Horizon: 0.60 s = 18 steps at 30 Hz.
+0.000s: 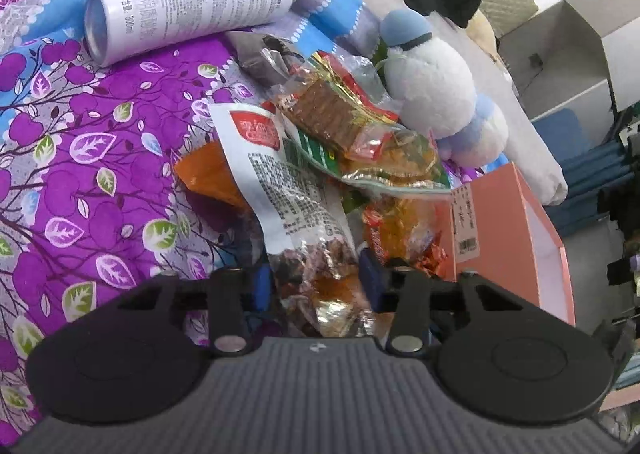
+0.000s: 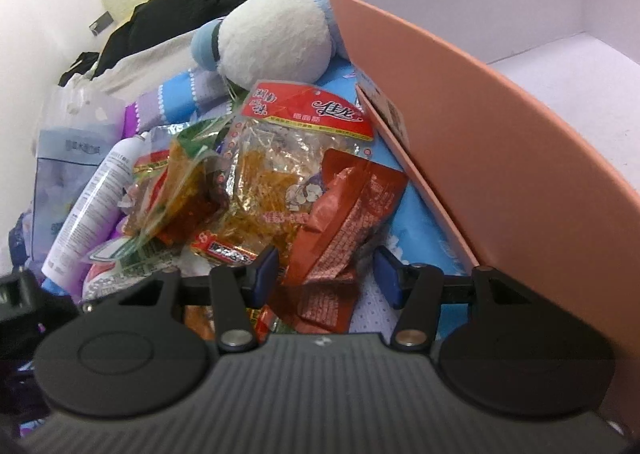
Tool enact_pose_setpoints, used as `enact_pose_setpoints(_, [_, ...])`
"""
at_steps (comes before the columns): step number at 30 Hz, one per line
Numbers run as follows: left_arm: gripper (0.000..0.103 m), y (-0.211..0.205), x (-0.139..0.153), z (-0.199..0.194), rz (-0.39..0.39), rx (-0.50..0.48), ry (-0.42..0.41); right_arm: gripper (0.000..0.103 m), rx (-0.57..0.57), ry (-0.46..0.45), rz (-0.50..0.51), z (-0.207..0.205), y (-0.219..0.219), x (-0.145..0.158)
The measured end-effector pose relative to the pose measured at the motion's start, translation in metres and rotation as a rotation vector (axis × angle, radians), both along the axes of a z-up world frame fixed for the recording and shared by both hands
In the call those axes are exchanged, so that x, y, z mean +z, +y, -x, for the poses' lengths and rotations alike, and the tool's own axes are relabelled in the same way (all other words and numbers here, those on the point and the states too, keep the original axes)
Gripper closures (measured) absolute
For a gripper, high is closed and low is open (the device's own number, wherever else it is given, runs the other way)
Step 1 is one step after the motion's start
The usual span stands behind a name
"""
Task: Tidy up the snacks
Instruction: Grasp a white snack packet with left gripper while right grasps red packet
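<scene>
A bed covered with a purple, blue and grey floral sheet (image 1: pixel 92 173) carries everything. On it lie a white spray can (image 1: pixel 188 13) on its side, a heap of snack packets (image 1: pixel 332 157), a white and blue plush toy (image 1: pixel 432 93) just beside the heap, and an open pink box (image 2: pixel 500 157) with a white inside

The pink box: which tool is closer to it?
Right. The right tool sits beside the pink box; the left tool is over the snack pile, farther off.
</scene>
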State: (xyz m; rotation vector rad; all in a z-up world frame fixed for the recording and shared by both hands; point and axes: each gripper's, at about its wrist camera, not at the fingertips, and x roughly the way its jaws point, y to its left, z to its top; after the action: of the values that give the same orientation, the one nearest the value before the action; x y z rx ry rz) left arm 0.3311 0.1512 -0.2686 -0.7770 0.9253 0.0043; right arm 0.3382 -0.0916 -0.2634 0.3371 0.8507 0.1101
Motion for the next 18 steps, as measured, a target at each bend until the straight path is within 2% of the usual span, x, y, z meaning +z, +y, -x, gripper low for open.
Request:
enact_pose_setpoints(1, [0.059, -0.001, 0.001, 0.002, -0.001, -0.005, -0.004, 0.062, 0.009, -0.004, 0.004, 0.000, 0.001, 0.002])
enact_pose_setpoints(9, [0.065, -0.009, 0.018, 0.031, -0.057, -0.021, -0.014, 0.065, 0.077, -0.027, 0.055, 0.022, -0.001, 0.019])
enact_pose_setpoints(18, [0.065, -0.016, 0.036, 0.092, -0.111, -0.032, -0.017, 0.066, 0.163, -0.006, 0.093, 0.079, -0.010, 0.035])
